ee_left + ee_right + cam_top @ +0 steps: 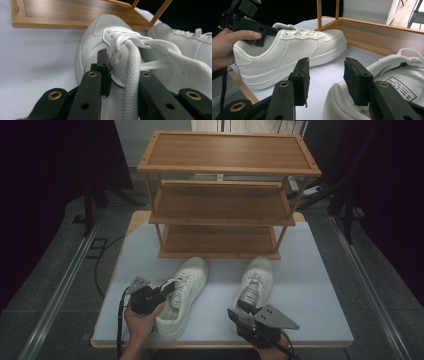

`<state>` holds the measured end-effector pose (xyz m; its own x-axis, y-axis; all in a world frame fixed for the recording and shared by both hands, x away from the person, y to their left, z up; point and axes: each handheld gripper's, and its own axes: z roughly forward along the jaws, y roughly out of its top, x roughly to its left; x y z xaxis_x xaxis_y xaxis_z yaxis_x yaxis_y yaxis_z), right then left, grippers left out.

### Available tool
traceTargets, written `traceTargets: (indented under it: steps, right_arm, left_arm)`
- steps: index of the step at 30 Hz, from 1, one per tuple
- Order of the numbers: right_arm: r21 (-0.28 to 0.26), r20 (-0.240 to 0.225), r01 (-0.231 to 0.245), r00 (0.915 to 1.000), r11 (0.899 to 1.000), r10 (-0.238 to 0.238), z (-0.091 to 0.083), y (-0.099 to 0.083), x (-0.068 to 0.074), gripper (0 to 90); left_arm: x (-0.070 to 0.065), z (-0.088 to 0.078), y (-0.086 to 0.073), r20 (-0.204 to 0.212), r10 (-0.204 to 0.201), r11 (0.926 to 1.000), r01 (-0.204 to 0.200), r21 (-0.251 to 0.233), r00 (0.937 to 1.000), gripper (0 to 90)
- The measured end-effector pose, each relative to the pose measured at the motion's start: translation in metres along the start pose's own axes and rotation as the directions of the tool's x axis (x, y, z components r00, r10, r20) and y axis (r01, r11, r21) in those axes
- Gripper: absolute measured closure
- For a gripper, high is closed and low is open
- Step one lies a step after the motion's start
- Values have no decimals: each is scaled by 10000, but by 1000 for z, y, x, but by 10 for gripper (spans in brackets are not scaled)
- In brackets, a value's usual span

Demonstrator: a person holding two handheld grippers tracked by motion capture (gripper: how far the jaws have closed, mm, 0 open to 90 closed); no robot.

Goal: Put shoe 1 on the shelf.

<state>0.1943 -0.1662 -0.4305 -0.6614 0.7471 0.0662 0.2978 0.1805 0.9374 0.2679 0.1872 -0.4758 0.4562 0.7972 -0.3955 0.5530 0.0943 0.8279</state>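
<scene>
My two white sneakers sit upright, toes toward twelve o'clock at the rack: the left shoe (182,295) at seven o'clock, its tongue between my jaws, the right shoe (256,282) at five.

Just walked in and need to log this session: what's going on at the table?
A person works two handheld claws over a pair of white sneakers in front of a bare three-tier wooden rack. The left claw straddles the side wall of the left sneaker near its laces. The right claw is open at the heel collar of the right sneaker, one jaw outside, one over the opening. Both shoes sit on the table.
</scene>
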Motion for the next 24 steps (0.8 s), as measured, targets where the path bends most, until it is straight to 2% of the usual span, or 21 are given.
traceTargets:
  steps: [4,8,9,10,11,12,17,18,19,20,21,22,24]
  right_arm:
    - [-87,10,-60,10000,9999,60,-1,0,-1,558]
    - [-236,6,-93,10000,9997,93,-3,1,-1,561]
    - [-245,-5,-88,10000,9997,88,-3,1,-1,561]
    - [-254,4,-70,10000,9997,71,-3,1,0,561]
    - [-254,4,-70,10000,9997,71,-3,1,0,561]
    - [-277,-6,-93,10000,9996,93,-3,2,0,561]
    - [-328,-80,-216,9997,9992,213,-4,3,-1,561]
    - [-363,-73,-241,9997,9991,239,-4,4,-1,561]
    - [-426,-63,-301,9995,9986,298,-6,5,-2,561]
    - [-426,-63,-301,9995,9986,298,-6,5,-2,561]
    - [-535,-35,-337,9994,9980,335,-8,7,-3,561]
    - [-559,-30,-370,9993,9977,369,-9,7,-2,561]
    - [-574,-27,-391,9992,9976,390,-9,7,-2,561]
  left_arm:
    - [2,-2,0,158,-63,10000,64,-35,9999,813]
    - [5,-8,1,827,-564,9973,600,-424,9950,814]
    - [5,-8,1,827,-564,9973,600,-424,9950,814]
    - [6,-12,2,1099,-743,9949,812,-605,9912,814]
    - [6,-12,2,1099,-743,9949,812,-605,9912,813]
    - [6,-15,5,1294,-809,9932,908,-726,9883,813]
    - [0,-20,13,1660,-784,9908,953,-964,9830,813]
    - [-2,-21,15,1760,-810,9896,1001,-1028,9810,814]
    - [-5,-22,20,2000,-928,9866,1171,-1133,9754,814]
    - [-5,-22,20,2000,-928,9866,1171,-1133,9754,814]
    - [-10,-22,26,2152,-946,9846,1233,-1238,9720,814]
    - [-10,-22,26,2152,-946,9846,1233,-1238,9720,814]
    - [-18,-23,35,2187,-674,9851,997,-1401,9735,814]
